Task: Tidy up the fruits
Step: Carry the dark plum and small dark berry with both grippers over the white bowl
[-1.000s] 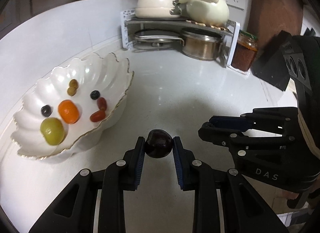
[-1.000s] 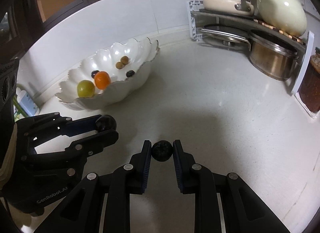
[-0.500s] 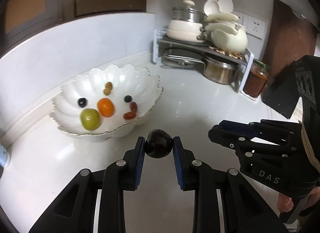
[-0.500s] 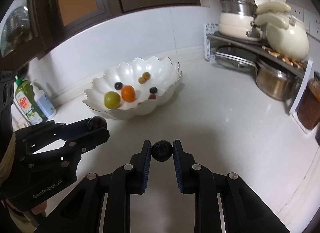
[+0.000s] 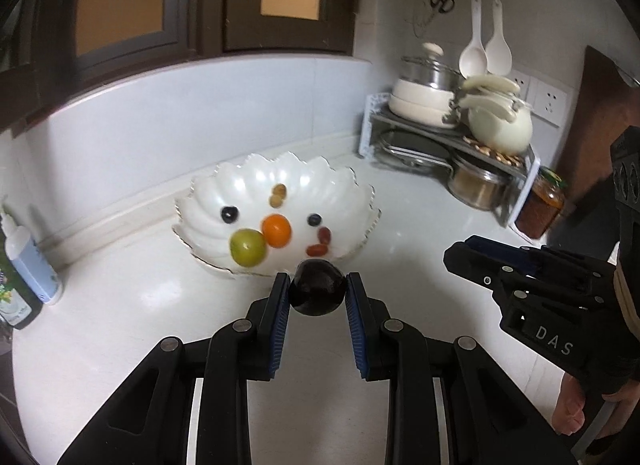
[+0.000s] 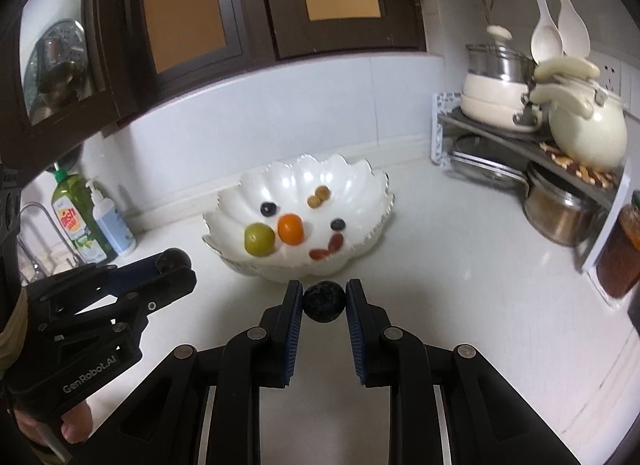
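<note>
My left gripper [image 5: 318, 294] is shut on a dark plum [image 5: 318, 292] and holds it above the counter, just in front of the white scalloped bowl [image 5: 352, 189]. My right gripper [image 6: 323, 301] is shut on a small dark rough-skinned fruit [image 6: 323, 300], also in front of the bowl [image 6: 376, 185]. The bowl holds a green fruit [image 5: 247, 247], an orange [image 5: 277, 230], two blueberries, two red dates [image 5: 320, 243] and two small brown fruits [image 5: 277, 195]. The left gripper shows at the left of the right wrist view [image 6: 172, 269], the right gripper at the right of the left wrist view [image 5: 472, 255].
A metal rack [image 6: 532, 145] with pots, a kettle and lids stands at the back right, a jar [image 5: 540, 205] beside it. Soap bottles [image 6: 92, 221] and a sink tap [image 6: 36, 233] stand at the left. Dark cabinets hang above the white counter [image 6: 460, 265].
Both grippers have risen and pulled back from the counter with their fruits held. The bowl now lies straight ahead and further off, and more wall and cabinet show.
</note>
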Available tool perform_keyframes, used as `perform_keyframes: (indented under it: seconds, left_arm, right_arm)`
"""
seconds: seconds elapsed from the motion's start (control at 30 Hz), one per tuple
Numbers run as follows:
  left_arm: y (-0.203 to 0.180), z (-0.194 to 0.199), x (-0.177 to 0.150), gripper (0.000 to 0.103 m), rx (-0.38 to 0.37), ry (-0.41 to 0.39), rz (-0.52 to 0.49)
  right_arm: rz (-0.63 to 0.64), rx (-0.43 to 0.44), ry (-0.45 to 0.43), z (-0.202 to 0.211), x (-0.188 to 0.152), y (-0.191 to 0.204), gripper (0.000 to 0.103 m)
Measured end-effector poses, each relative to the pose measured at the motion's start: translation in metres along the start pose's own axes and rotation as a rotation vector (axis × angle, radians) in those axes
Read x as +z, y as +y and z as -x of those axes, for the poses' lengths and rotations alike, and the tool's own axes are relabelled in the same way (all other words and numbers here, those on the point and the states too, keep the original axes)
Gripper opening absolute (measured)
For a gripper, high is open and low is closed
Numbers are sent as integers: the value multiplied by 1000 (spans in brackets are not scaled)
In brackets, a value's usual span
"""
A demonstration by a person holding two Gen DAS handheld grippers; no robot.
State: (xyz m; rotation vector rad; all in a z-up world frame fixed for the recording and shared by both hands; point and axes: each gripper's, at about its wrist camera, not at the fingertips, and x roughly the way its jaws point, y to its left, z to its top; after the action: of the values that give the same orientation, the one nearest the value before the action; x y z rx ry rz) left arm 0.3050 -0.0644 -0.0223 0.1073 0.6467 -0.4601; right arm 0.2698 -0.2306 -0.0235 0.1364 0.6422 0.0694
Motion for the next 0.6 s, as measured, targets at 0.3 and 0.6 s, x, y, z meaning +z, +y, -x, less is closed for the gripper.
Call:
perform_keyframes:
  seconds: [0.3,0.6]
  left_arm:
    - [15,14,21,28,62,-47,23]
    - [29,7,46,28,99,-68,37]
  right_arm:
    - [12,16,-52,2,26,15,24]
    - [19,24,-77,-10,51,26,24]
